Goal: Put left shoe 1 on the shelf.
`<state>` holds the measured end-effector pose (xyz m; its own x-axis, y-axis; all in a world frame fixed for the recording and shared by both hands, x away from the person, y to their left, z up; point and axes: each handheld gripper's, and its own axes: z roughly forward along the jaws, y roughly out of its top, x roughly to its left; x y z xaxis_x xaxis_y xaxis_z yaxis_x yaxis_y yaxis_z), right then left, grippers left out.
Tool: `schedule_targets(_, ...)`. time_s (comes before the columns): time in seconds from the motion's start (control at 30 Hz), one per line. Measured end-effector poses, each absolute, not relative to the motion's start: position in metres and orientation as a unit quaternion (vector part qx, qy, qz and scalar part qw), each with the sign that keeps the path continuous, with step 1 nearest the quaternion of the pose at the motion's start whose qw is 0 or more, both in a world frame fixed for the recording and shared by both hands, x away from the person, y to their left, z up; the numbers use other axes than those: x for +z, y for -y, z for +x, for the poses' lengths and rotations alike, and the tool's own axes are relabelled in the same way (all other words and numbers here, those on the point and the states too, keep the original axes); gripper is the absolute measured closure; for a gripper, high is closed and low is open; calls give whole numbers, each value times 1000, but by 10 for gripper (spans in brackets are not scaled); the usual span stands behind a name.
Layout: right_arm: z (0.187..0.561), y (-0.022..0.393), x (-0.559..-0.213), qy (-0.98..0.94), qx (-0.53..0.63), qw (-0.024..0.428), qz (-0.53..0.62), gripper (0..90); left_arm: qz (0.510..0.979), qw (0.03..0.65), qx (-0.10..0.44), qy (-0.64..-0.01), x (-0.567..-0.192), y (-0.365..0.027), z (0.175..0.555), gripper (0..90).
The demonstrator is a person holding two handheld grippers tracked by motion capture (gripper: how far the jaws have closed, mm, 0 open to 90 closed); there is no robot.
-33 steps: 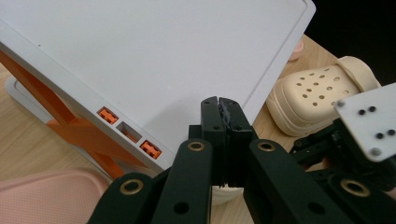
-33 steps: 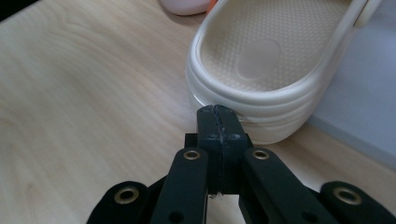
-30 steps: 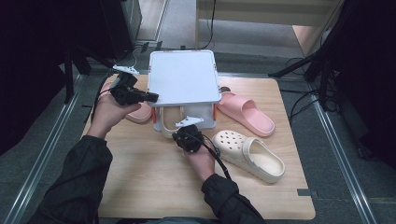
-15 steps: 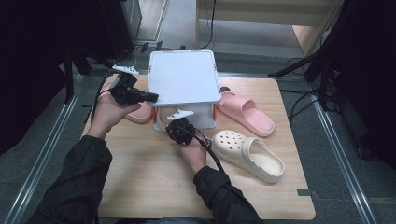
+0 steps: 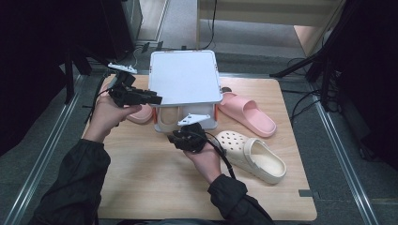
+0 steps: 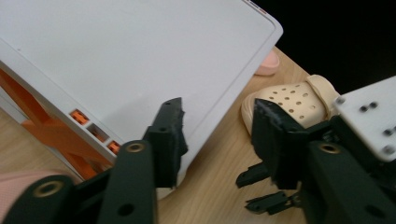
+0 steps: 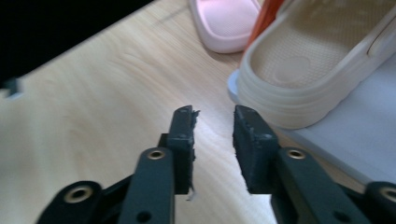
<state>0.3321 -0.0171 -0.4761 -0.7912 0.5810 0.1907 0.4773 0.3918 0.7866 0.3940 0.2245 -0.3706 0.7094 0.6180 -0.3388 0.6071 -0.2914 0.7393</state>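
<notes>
The right gripper (image 7: 212, 140) is hanging with its jaws parted on nothing, just in front of the beige slide (image 7: 322, 60) sitting inside the white rack (image 5: 185, 77). The left gripper (image 5: 152, 98), jaws apart and empty, is hovering at the rack's left edge. This looks like reaching for the slide; next, the right jaws need to straddle its rim.

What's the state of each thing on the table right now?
White box: upright on the table, front open, lid flat on top.
Beige slide: lying inside the box, sole down.
Cream clog: on the table, right of the box, upright.
Pink slide: on the table, right of the box.
Left gripper: open, at the lid's left edge.
Right gripper: open, nothing between jaws.
</notes>
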Motion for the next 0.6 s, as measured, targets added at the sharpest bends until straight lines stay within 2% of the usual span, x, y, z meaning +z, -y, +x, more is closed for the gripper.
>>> schedule_targets(0.07, 325, 28, -468, -830, 461, 43, 311, 658, 805, 461, 8, -373, -370, -223, 389, 448)
schedule_targets(0.17, 316, 40, -461, -837, 467, 53, 281, 644, 807, 464, 15, -366, -368, -220, 380, 403)
schedule_targets(0.33, 306, 59, -458, -839, 471, 64, 265, 620, 804, 474, 15, -360, -369, -219, 367, 373)
schedule_targets(0.6, 303, 83, -458, -837, 473, 44, 271, 617, 802, 471, 27, -366, -373, -223, 345, 365)
